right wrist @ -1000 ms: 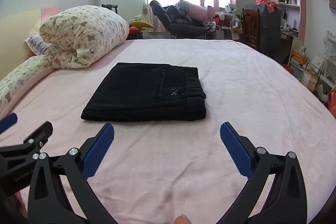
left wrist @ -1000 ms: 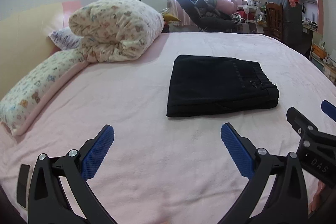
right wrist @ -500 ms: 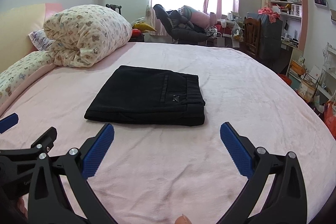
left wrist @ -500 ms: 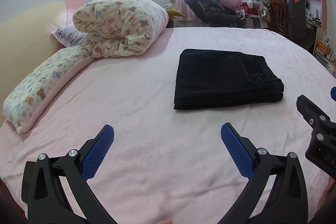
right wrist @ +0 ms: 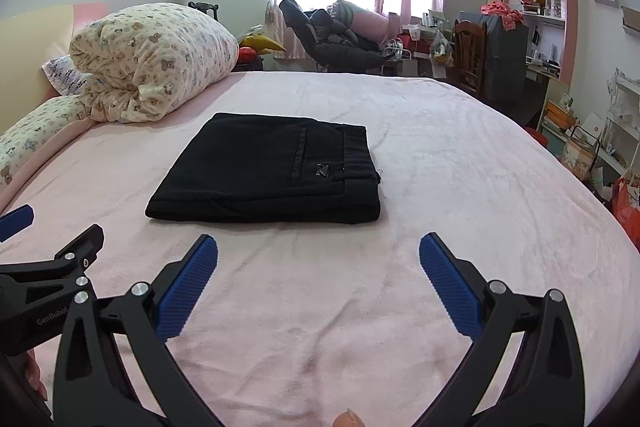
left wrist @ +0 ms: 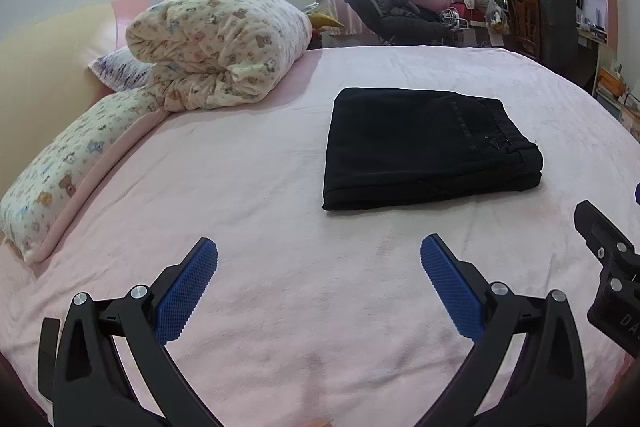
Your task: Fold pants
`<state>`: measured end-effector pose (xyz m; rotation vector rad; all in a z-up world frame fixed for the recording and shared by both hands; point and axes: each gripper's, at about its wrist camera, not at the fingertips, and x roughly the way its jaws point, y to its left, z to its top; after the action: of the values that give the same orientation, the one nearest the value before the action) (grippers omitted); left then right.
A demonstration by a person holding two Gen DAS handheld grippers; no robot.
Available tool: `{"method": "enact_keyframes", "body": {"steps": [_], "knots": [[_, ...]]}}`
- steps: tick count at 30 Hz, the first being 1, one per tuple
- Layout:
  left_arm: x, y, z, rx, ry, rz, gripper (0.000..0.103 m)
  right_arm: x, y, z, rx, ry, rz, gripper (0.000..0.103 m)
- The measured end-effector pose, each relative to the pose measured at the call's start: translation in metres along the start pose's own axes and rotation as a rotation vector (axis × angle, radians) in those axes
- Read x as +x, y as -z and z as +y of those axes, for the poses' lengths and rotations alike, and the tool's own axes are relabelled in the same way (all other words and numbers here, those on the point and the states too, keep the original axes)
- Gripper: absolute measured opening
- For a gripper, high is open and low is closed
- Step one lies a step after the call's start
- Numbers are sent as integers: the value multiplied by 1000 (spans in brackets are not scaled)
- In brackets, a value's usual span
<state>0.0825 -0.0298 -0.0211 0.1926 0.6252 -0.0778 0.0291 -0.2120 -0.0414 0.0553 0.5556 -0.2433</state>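
Both claws — the left claw [left wrist: 319, 267] and the right claw [right wrist: 318, 265] — are spread wide and hold nothing. The black pants [right wrist: 272, 169] lie folded on the pink bed [right wrist: 460, 163], apart from them. Best is to keep away — any touch may disturb the neat stack.

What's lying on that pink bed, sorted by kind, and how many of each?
Folded black pants: 1
Rolled-up quilt: 1
Long bear-print pillow: 1
Purple-print pillow: 1
Total: 4
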Motion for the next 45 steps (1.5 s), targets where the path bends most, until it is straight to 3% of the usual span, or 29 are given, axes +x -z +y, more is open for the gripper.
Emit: {"method": "enact_keyframes", "body": {"steps": [8, 24, 45], "knots": [[1, -2, 6, -62, 4, 13, 102, 1, 1, 1, -4, -5, 3, 101], [7, 2, 6, -34, 39, 36, 102, 4, 3, 4, -11, -10, 6, 101], [8, 3, 4, -26, 5, 50, 102, 8, 3, 11, -18, -18, 17, 101]]}}
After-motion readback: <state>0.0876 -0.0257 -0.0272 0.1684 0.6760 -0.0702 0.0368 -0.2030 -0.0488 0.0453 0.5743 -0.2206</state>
